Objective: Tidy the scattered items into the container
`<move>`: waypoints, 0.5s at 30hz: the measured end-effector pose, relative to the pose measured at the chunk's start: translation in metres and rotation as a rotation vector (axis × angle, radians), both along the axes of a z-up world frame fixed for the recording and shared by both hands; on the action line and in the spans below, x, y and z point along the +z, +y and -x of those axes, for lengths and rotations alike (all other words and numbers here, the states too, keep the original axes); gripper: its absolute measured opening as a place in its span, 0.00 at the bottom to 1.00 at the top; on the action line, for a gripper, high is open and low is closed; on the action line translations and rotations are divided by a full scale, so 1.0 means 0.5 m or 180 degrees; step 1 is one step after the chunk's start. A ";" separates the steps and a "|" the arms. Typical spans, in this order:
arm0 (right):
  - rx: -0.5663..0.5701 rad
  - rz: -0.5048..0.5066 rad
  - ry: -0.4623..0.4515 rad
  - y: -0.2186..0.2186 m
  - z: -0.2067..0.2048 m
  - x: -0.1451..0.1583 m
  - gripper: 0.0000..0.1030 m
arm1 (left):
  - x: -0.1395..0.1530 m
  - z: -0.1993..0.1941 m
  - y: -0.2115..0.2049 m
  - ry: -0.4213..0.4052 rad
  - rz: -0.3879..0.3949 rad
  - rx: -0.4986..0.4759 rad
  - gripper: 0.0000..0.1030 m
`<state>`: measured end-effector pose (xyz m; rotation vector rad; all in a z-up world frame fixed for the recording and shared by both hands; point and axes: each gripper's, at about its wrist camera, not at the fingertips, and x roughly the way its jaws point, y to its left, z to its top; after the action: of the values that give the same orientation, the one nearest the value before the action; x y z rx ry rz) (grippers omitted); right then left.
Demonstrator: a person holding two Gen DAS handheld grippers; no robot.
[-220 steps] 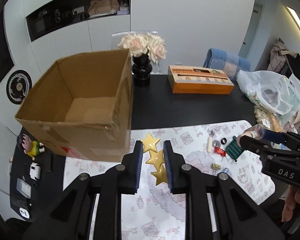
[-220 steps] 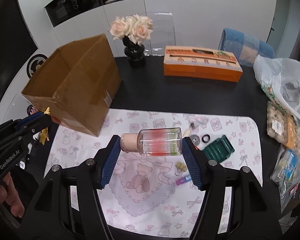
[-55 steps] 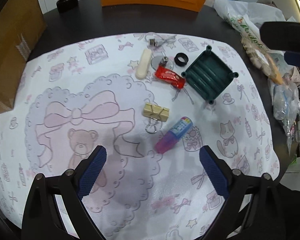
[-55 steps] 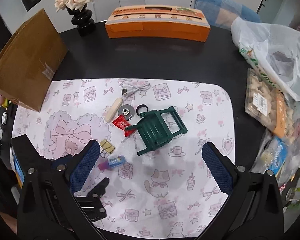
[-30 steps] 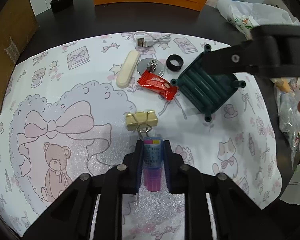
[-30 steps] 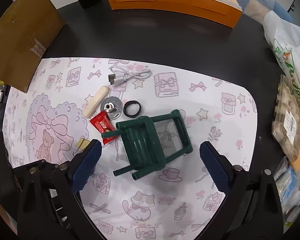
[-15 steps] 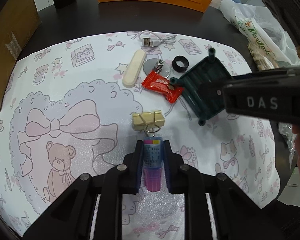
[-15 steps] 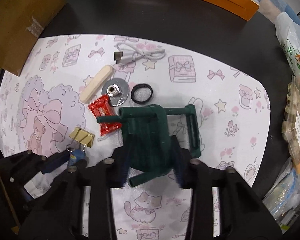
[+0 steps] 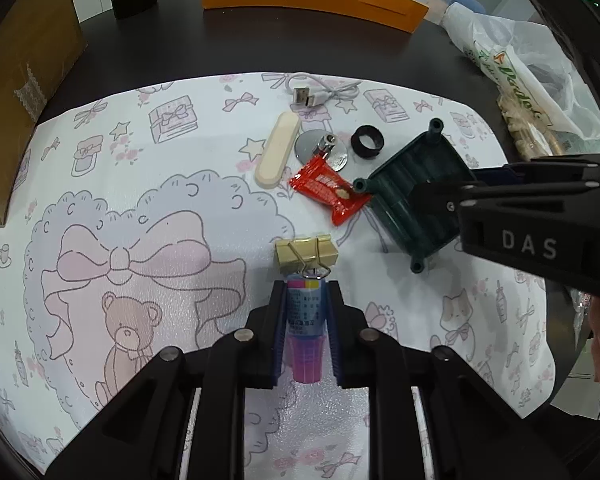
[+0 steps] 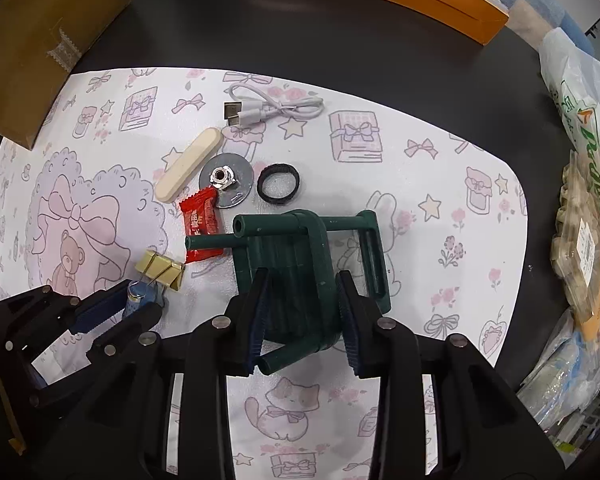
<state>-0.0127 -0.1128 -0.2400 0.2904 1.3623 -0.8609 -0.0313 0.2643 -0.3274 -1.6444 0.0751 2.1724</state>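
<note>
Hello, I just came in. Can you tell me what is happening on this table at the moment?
A person is tidying small items off a patterned mat with a handheld gripper in each hand. The left gripper is shut on a small blue and pink tube. The right gripper is closed around a green toy chair lying on its side. A red candy wrapper, gold binder clip, black ring, white cable and beige stick lie loose. The cardboard box stands at the left.

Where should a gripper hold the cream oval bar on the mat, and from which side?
Grip the cream oval bar across its narrow middle, from above. It lies flat, and its long sides are free, while its lower end lies close to the red candy wrapper.
</note>
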 end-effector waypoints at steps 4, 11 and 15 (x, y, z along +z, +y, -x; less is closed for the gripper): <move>0.0017 0.0040 0.0004 0.004 0.001 0.010 0.32 | 0.007 0.003 0.004 0.0021 -0.0015 -0.0003 0.18; 0.0054 0.0109 0.0030 0.017 -0.005 0.026 0.29 | 0.026 0.003 -0.004 0.0049 -0.0054 0.0002 0.18; 0.0065 0.0151 -0.0011 0.036 -0.016 0.042 0.29 | 0.050 0.003 -0.016 0.0096 -0.0106 0.0007 0.18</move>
<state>-0.0045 -0.0950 -0.2193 0.2407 1.3378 -0.8741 -0.0326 0.2562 -0.3024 -1.5945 0.0458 2.1886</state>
